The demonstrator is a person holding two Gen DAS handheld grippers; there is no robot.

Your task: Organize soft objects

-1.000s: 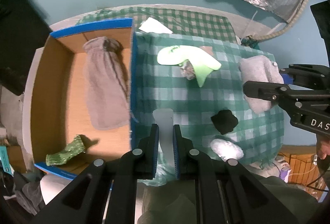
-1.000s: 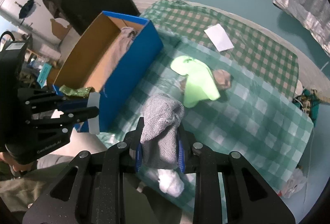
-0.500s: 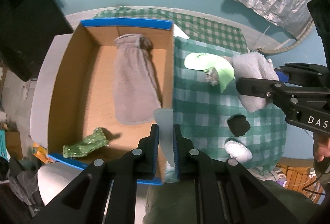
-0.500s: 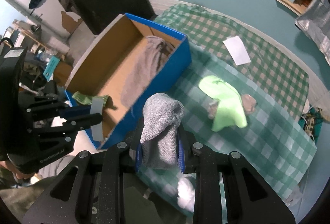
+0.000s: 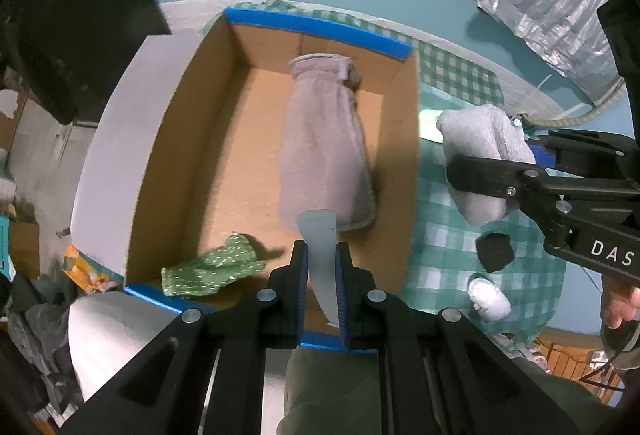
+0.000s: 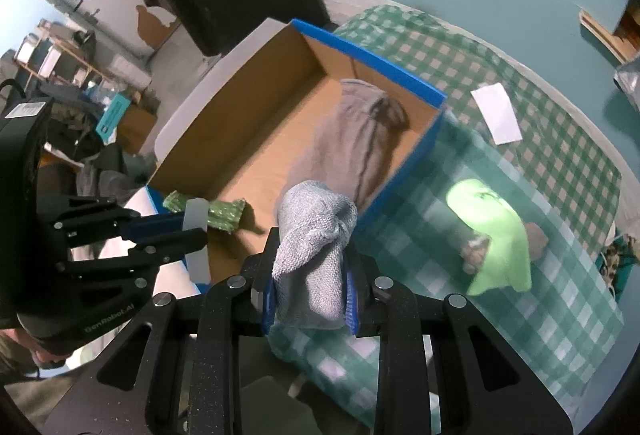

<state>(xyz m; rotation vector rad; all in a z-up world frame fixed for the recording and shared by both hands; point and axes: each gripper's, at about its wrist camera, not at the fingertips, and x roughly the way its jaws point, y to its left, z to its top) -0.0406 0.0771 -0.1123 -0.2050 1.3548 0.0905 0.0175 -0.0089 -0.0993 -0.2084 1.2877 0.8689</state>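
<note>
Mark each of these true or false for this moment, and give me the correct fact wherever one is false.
1. The right gripper is shut on a grey knitted sock. True.
2. The cardboard box holds nothing. False: a long grey sock and a small green sock lie on its floor.
3. The left gripper clamps a thin pale strip. True.
4. The lime-green sock is already in the box. False: it lies on the checked cloth outside the box.
5. A small black item lies on the checked cloth. True.
</note>
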